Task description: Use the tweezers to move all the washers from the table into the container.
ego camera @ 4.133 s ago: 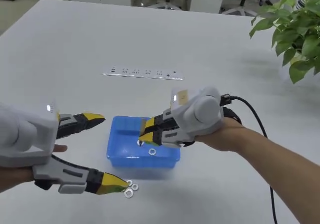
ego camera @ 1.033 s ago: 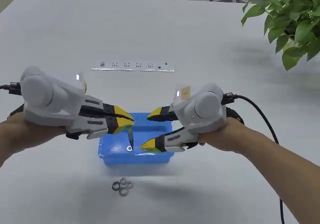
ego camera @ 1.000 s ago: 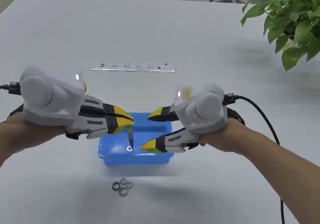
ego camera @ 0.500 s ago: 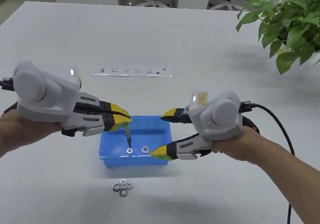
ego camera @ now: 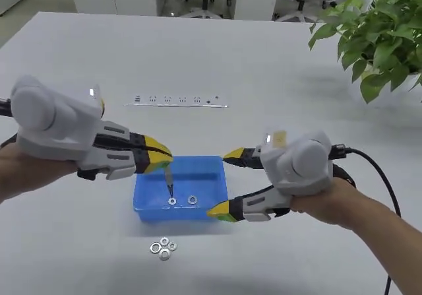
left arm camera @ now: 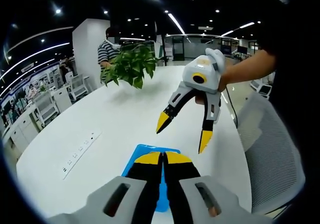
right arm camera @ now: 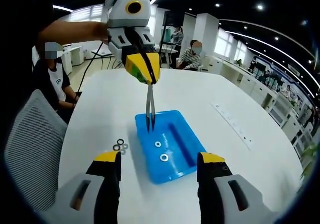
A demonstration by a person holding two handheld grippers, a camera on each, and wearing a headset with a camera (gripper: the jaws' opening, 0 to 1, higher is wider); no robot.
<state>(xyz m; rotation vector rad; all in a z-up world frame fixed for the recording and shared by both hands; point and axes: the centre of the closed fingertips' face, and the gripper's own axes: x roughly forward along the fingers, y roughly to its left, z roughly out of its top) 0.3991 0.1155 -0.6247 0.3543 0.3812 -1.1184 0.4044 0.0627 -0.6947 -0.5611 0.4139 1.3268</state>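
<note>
The white table (ego camera: 264, 77) takes most of the head view. The blue container (ego camera: 178, 210) stands at the lower centre of it, open side up, so that washers can fall in from above. The left gripper (ego camera: 165, 156), at the left of the frame, is closed on the top of the tweezers (right arm camera: 150, 106). It holds them upright with the points down inside the container, which I judge is the pose for dropping a piece. The points are close together, and I see no washer between them. The right gripper (ego camera: 227, 183) hangs at the container's right side with its jaws spread and nothing in them; probably it only waits there. Two washers (right arm camera: 164, 157) lie flat on the container floor. A small group of washers (ego camera: 163, 247) lies on the table just below the container, so the task is not finished.
</note>
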